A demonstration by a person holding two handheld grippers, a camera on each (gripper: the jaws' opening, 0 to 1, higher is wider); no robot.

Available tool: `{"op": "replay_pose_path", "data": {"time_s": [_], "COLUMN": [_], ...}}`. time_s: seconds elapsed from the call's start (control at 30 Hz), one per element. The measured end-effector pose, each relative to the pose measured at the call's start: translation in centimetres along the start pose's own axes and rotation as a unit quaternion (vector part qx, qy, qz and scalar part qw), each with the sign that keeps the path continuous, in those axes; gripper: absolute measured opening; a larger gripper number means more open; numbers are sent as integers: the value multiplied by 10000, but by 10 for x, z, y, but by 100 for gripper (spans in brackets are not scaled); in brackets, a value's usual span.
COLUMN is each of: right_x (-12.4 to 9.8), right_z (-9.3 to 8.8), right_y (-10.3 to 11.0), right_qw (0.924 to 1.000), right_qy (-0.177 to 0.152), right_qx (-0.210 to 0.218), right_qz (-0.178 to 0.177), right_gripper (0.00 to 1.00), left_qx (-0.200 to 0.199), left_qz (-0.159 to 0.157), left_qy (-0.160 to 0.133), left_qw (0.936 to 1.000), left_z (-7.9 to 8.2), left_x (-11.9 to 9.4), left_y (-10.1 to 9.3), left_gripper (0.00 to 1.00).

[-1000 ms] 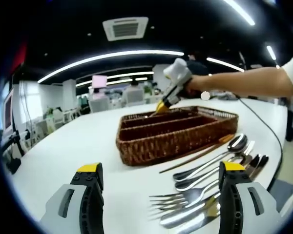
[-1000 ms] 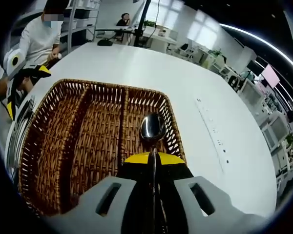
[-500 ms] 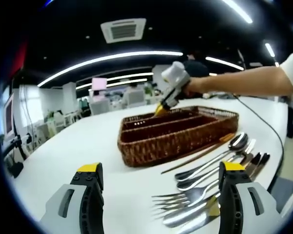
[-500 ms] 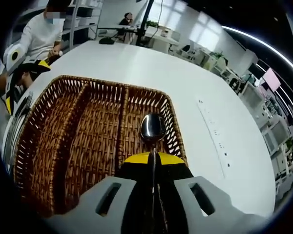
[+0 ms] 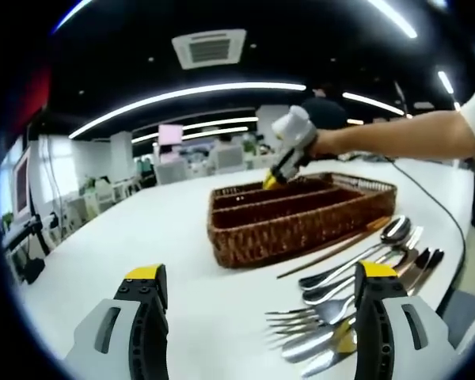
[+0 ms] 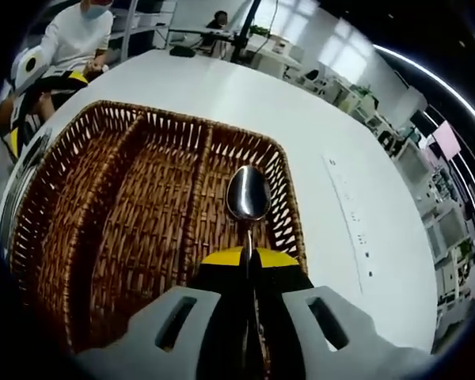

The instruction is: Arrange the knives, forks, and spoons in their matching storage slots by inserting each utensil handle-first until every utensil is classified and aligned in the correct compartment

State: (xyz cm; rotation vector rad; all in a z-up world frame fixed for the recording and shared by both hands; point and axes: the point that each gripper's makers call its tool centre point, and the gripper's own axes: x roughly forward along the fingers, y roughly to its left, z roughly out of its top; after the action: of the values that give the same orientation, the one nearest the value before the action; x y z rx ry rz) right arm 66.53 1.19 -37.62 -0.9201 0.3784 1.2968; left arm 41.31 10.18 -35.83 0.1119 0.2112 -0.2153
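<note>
Overhead, right hand-held gripper [image 6: 249, 265] pinches spoon [image 6: 248, 194] above basket [image 6: 103, 214].

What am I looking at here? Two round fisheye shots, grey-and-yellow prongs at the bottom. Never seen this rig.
No robot arm here: a person holds a two-jaw tool in each hand, and a fisheye camera rides on each, looking forward along its jaws.

In the left gripper view, the left tool is open and holds nothing, above a white table. On the table sit a wicker tray with long compartments and, beside it, a loose pile of cutlery: forks, spoons and some dark handles. The person's arm reaches in from the right with the other tool over the tray.

The right gripper view looks down into that tray. The right tool is shut on a spoon, bowl pointing forward, over the right-hand compartment.
</note>
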Motion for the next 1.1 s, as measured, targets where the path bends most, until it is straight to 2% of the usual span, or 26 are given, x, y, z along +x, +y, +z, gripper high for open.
{"op": "replay_pose_path", "data": {"time_s": [0.17,0.47,0.6,0.63,0.77,1.1], "right_x": [2,4,8,11,19,28], "right_z": [-6,-10,-9,-10,-10,-14], "right_y": [5,15,9,4,-11,-22], "right_qw": [9999,10000,9998,9999,9998,9997], "right_qy": [62,50,32,38,38,52], "right_qx": [135,-21,-149,-61,-155,-157], "right_qz": [40,70,105,107,121,185], "right_gripper": [4,4,4,4,4,4], "left_qx": [32,-69,-58,-59,-29,1], "left_qz": [-3,53,34,27,-12,14], "left_qy": [-40,-60,-37,-23,0,33], "left_qw": [10000,9999,10000,10000,10000,10000], "left_z": [2,0,-1,-2,-1,2], "left_x": [0,2,5,5,8,13], "left_y": [-1,1,2,1,2,7], "left_gripper": [99,99,99,99,99,99]}}
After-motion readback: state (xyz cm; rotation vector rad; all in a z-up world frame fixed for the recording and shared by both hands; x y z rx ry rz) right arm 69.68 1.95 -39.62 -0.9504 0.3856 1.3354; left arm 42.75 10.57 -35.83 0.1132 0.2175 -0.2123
